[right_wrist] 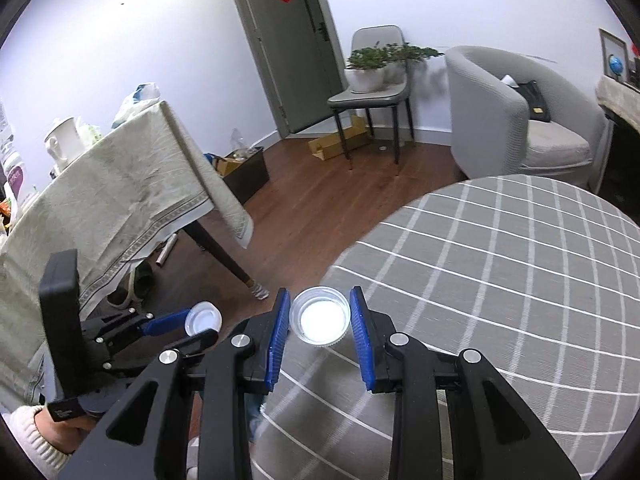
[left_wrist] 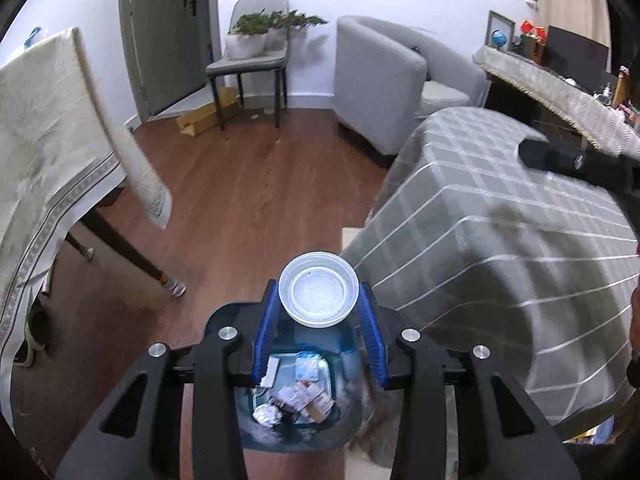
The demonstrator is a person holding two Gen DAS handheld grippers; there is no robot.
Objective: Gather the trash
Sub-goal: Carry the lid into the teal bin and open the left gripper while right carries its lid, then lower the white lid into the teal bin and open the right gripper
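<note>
Now your left hand-held gripper [left_wrist: 318, 300] pinches a clear plastic cup [left_wrist: 319, 295], mouth toward the lens, directly above the blue trash bin [left_wrist: 348, 364] at lower centre. Your right hand-held gripper [right_wrist: 319, 320] clamps a second cup [right_wrist: 320, 316] over the checked surface [right_wrist: 500, 280], so the left is nearer the bin. Wooden floor and a grey armchair [right_wrist: 516, 116] lie beyond.

The left wrist view looks steeply down along its fingers [left_wrist: 266, 334] from close above a blue bin [left_wrist: 304, 396] on the floor, beside the checked surface [left_wrist: 500, 208]. The right wrist view sits low over that surface [right_wrist: 500, 260], facing outward. Both share the door [left_wrist: 168, 32], chair [right_wrist: 372, 92] and armchair [right_wrist: 516, 120].
</note>
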